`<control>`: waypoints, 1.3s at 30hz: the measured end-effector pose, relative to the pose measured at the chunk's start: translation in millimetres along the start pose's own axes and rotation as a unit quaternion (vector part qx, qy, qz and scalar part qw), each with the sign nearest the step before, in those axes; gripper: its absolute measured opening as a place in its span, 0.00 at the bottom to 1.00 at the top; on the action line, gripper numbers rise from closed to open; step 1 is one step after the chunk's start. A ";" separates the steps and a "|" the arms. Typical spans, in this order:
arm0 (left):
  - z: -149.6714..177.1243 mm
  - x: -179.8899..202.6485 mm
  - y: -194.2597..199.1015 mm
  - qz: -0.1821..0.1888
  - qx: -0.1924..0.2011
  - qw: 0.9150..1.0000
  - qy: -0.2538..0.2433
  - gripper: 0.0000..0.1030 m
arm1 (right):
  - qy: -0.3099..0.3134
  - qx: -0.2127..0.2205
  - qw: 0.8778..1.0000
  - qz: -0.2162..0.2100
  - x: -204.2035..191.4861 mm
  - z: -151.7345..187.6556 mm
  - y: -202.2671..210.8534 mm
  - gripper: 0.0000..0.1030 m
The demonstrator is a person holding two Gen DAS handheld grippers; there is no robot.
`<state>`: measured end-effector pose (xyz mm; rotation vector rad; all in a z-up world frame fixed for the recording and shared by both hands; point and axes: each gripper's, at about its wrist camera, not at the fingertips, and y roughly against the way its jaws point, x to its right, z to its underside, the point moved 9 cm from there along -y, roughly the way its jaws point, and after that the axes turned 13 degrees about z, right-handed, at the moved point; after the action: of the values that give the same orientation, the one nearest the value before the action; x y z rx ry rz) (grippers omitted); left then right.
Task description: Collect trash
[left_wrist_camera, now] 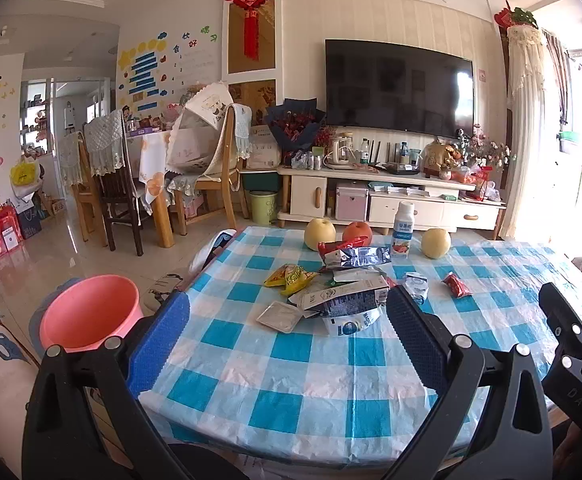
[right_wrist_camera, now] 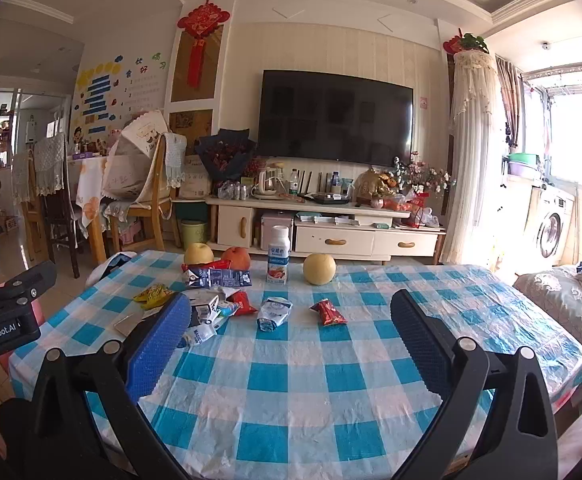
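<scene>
Trash lies in a heap on the blue-checked tablecloth (left_wrist_camera: pixel 291 392): a yellow snack wrapper (left_wrist_camera: pixel 289 278), a flattened dark carton (left_wrist_camera: pixel 347 302), a silver foil pack (left_wrist_camera: pixel 355 256), a clear plastic tray (left_wrist_camera: pixel 279 317), a white crumpled pouch (right_wrist_camera: pixel 273 312) and a red wrapper (right_wrist_camera: pixel 328 312). A pink bucket (left_wrist_camera: pixel 89 312) stands on the floor left of the table. My left gripper (left_wrist_camera: pixel 287 312) is open over the near table edge, short of the heap. My right gripper (right_wrist_camera: pixel 291 320) is open too, nothing between its fingers.
Two yellow pears (left_wrist_camera: pixel 320 233) (left_wrist_camera: pixel 435 243), a red apple (left_wrist_camera: pixel 357 232) and an upright yogurt bottle (left_wrist_camera: pixel 403 229) stand at the table's far side. Dining chairs (left_wrist_camera: pixel 211 160) and a TV cabinet (left_wrist_camera: pixel 391 196) lie beyond. A cushioned seat (right_wrist_camera: pixel 567 308) sits at the right.
</scene>
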<state>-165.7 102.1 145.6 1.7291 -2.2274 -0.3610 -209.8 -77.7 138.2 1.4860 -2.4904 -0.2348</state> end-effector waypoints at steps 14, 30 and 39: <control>22.6 -0.7 -31.3 0.000 -0.029 1.000 0.005 0.96 | 0.033 -0.010 0.999 0.006 -6.5 10.6 -13.0 0.96; 58.9 -17.5 -73.7 -0.001 -0.040 0.999 0.031 0.96 | 0.039 -0.077 0.996 -0.029 -24.3 36.3 -46.1 0.96; 74.0 -26.9 -99.8 0.024 -0.052 0.998 0.022 0.96 | 0.015 -0.136 0.989 -0.058 -22.7 48.4 -72.5 0.96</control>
<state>-98.4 104.9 37.8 1.6126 -2.1736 -0.4164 -151.7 -91.0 70.7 1.5068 -2.2426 -0.5460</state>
